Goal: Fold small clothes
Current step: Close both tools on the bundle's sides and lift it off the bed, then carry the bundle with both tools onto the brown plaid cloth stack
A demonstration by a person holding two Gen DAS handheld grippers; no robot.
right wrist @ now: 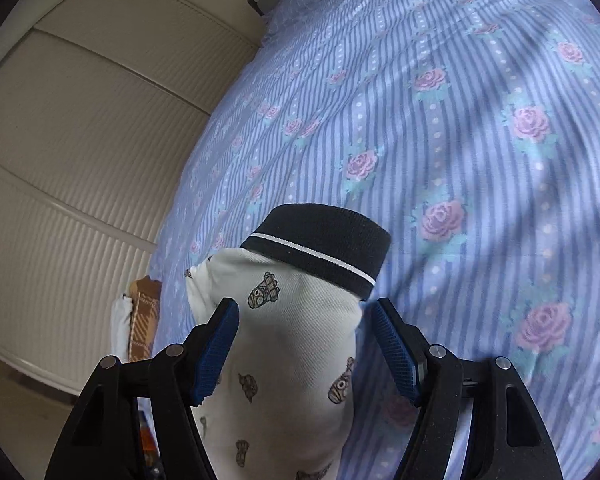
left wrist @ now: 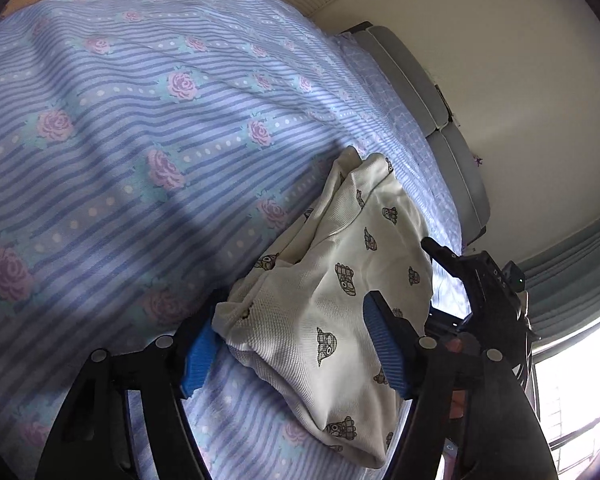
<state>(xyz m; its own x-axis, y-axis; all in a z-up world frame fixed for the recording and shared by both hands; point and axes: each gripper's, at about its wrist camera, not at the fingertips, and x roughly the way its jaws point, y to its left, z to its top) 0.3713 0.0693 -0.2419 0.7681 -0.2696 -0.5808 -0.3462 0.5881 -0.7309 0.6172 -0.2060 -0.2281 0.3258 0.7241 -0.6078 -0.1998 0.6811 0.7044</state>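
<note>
A small cream knit garment printed with little grey checked figures (left wrist: 332, 276) lies crumpled on a bed covered by a blue striped bedspread with pink roses and white dots (left wrist: 112, 128). In the left wrist view the left gripper (left wrist: 296, 350) has its blue ribbed pads (left wrist: 382, 342) apart on either side of a bunched part of the cloth; the left pad sits just beside the bundle's edge and the right pad lies over the fabric, neither visibly pinching it, so the jaws stand open. To the right, beyond the garment, the black body of the right gripper (left wrist: 480, 280) shows near the bed's edge. In the right wrist view the right gripper (right wrist: 306, 350) straddles the garment (right wrist: 292, 336) just near of its black waistband with a thin white stripe (right wrist: 324, 244), its pads (right wrist: 216, 354) spread clear of the cloth, open. Cream ribbed panels (right wrist: 80, 152) stand left of the bed.
</note>
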